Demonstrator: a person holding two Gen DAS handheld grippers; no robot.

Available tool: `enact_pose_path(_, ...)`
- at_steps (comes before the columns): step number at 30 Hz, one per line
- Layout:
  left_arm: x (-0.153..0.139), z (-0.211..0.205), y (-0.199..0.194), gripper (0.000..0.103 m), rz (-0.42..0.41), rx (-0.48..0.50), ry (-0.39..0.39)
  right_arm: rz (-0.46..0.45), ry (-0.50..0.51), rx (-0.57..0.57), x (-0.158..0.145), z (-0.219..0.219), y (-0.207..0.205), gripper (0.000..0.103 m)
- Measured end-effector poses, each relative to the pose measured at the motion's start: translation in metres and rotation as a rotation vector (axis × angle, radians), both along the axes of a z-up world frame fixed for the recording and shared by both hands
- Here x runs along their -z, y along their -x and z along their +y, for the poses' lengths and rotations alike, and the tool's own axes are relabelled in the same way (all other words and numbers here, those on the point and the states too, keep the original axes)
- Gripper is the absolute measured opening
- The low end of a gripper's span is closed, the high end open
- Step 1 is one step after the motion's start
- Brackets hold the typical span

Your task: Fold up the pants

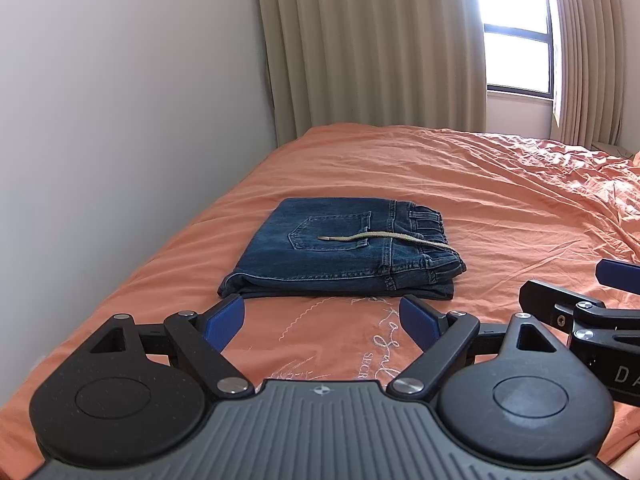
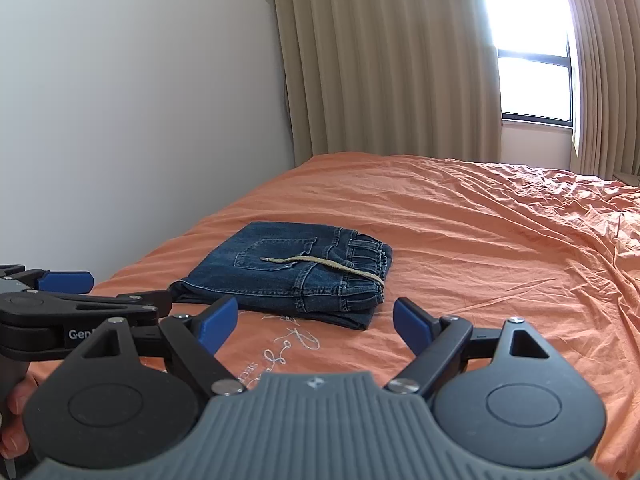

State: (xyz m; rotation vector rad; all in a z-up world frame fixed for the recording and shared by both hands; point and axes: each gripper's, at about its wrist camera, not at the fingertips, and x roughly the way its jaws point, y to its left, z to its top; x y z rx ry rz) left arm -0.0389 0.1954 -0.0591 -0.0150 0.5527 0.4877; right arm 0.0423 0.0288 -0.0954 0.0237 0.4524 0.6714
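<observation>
The blue denim pants (image 1: 340, 248) lie folded into a compact rectangle on the orange bed, back pocket up, with a beige drawstring (image 1: 384, 238) lying across the top. They also show in the right wrist view (image 2: 288, 272). My left gripper (image 1: 322, 318) is open and empty, just short of the pants' near edge. My right gripper (image 2: 316, 322) is open and empty, also just before the near edge. Each gripper shows at the side of the other's view.
The orange bedspread (image 1: 500, 208) is wrinkled to the right, with embroidery (image 1: 360, 344) near the grippers. A white wall (image 1: 120, 120) runs along the bed's left side. Beige curtains (image 1: 372, 40) and a bright window (image 1: 516, 24) stand behind the bed.
</observation>
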Motion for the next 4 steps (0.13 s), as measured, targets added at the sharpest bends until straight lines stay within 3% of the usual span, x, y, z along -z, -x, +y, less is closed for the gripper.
enact_pose_path(4, -0.0014, 0.0006, 0.0017, 0.102, -0.002, 0.0, 0.006, -0.003, -0.005, -0.003, -0.0017, -0.0018, 0.0017, 0.081)
